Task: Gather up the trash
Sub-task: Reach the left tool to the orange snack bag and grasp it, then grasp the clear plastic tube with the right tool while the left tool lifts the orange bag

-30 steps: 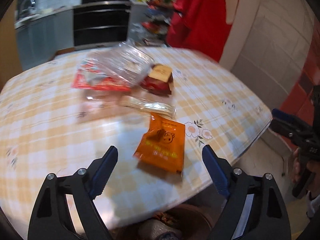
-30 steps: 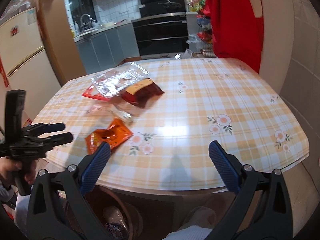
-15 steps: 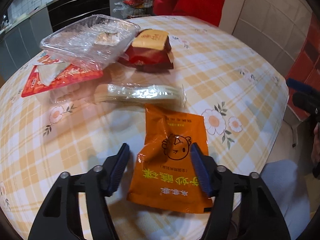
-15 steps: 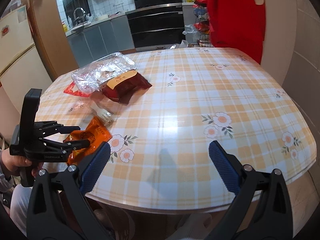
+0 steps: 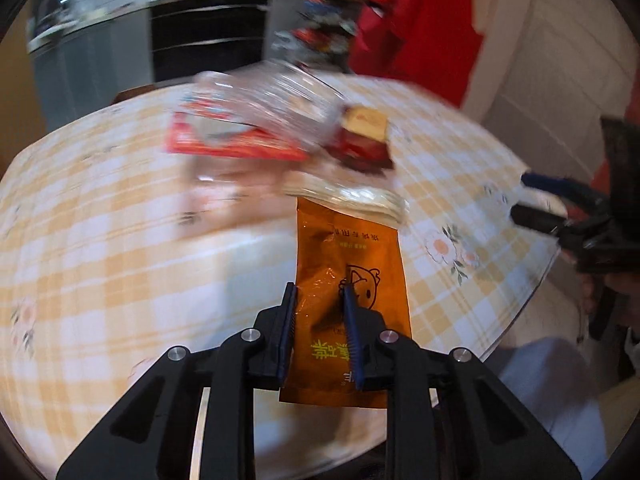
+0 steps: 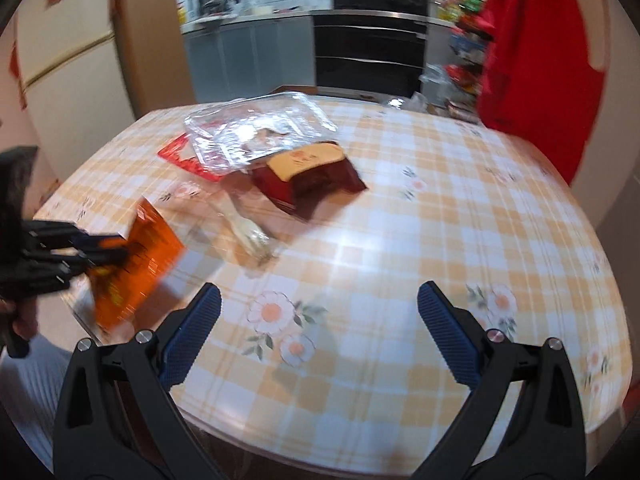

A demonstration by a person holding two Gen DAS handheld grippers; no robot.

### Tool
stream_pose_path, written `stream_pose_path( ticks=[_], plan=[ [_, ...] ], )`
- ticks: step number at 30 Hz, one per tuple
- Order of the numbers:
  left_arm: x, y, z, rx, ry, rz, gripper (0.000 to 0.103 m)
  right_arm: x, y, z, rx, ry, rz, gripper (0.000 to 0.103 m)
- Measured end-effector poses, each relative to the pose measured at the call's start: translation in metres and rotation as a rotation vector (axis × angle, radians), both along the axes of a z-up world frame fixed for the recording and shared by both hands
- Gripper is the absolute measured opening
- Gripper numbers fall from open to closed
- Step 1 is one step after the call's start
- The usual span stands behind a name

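Observation:
An orange snack packet (image 5: 352, 248) is creased between the closing jaws of my left gripper (image 5: 319, 292), whose pads press on its near half. In the right wrist view the packet (image 6: 140, 264) hangs tilted off the table's left edge in the left gripper (image 6: 100, 248). My right gripper (image 6: 319, 296) stands open over the tabletop with nothing between its fingers. Other trash lies further back: a clear plastic tray (image 6: 256, 128), a flat red wrapper (image 6: 176, 156), a dark red packet with a yellow label (image 6: 312, 176) and a long clear wrapper (image 6: 248, 232).
The round table (image 6: 440, 220) has a yellow checked cloth with flowers. A black oven (image 6: 368, 52) and grey cabinets stand behind it, a red cloth (image 6: 532, 60) hangs at the right, and a fridge (image 6: 60, 60) is at the left. A person's clothed leg (image 5: 552, 384) is by the near edge.
The left gripper's jaws narrowed from wide open onto the orange packet, which now sits creased and raised off the cloth. The right gripper came closer over the table.

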State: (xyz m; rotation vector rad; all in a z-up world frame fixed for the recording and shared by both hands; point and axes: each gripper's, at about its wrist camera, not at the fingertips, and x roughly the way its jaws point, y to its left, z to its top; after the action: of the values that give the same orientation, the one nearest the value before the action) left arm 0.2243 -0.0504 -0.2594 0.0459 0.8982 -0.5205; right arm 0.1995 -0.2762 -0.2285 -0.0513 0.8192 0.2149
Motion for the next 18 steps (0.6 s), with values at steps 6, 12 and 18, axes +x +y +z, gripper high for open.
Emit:
stream_pose_path(
  ticks=[6, 12, 18],
  plan=[
    [-0.011, 0.064, 0.022, -0.088, -0.029, 0.181, 0.022, 0.027, 0.035, 0.005, -0.037, -0.030, 0.106, 0.097],
    [-0.023, 0.102, 0.036, -0.121, -0.066, 0.289, 0.022, 0.053, 0.079, 0.000, -0.107, -0.054, 0.212, 0.092],
    [-0.036, 0.119, 0.035, -0.147, -0.064, 0.336, 0.022, 0.086, 0.110, -0.027, -0.135, 0.050, 0.285, 0.067]
  ],
)
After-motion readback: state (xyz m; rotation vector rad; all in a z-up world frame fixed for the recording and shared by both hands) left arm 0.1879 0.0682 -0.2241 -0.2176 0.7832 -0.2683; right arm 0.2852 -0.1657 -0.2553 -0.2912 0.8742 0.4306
